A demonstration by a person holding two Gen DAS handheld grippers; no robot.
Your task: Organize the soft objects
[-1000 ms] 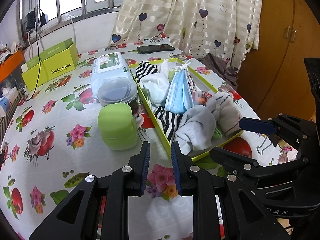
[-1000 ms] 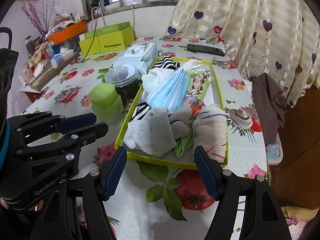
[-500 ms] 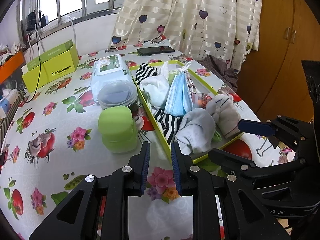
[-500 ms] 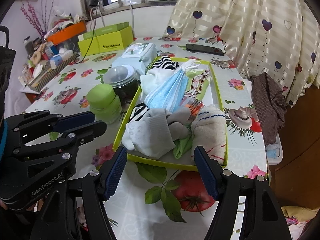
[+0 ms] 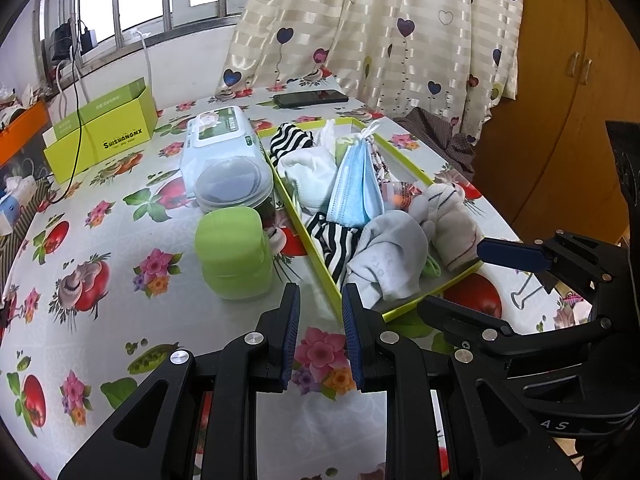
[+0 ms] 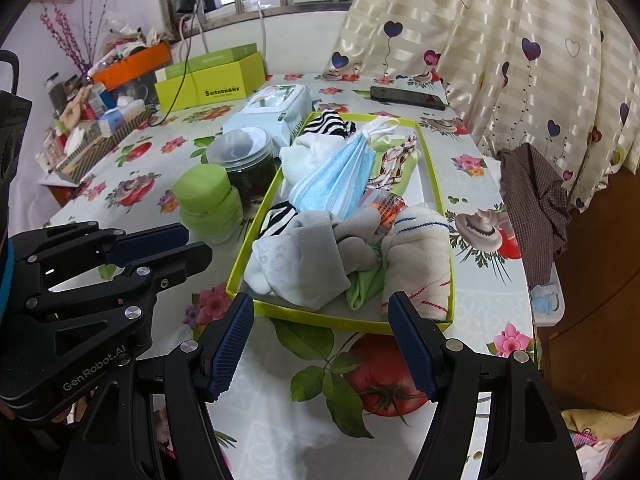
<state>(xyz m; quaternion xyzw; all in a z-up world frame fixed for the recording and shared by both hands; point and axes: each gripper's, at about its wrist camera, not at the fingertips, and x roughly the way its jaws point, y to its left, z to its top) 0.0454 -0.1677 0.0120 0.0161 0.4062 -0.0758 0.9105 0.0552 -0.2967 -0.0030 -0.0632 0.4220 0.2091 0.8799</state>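
Observation:
A yellow-green tray [image 6: 429, 152] on the flowered table holds soft things: a grey sock [image 6: 304, 264], a cream striped sock [image 6: 420, 252], a blue face mask [image 6: 340, 172], a white sock [image 6: 308, 154] and a black-and-white striped sock [image 6: 328, 122]. The tray also shows in the left wrist view [image 5: 408, 160] with the grey sock [image 5: 392, 252] and mask [image 5: 354, 184]. My right gripper [image 6: 320, 340] is open and empty in front of the tray's near edge. My left gripper [image 5: 320, 332] has its jaws a narrow gap apart, empty, left of the tray's near corner.
Left of the tray stand a green lidded jar [image 5: 234, 252], a clear-lidded jar [image 5: 236, 184] and a wet-wipes pack [image 5: 220, 136]. A yellow-green box [image 5: 104, 136] and a phone [image 5: 310, 98] lie farther back. A checked cloth [image 6: 536, 204] hangs at the right table edge.
Both grippers have drawn back slightly from the tray. Their jaws have not changed, and nothing in the tray has moved.

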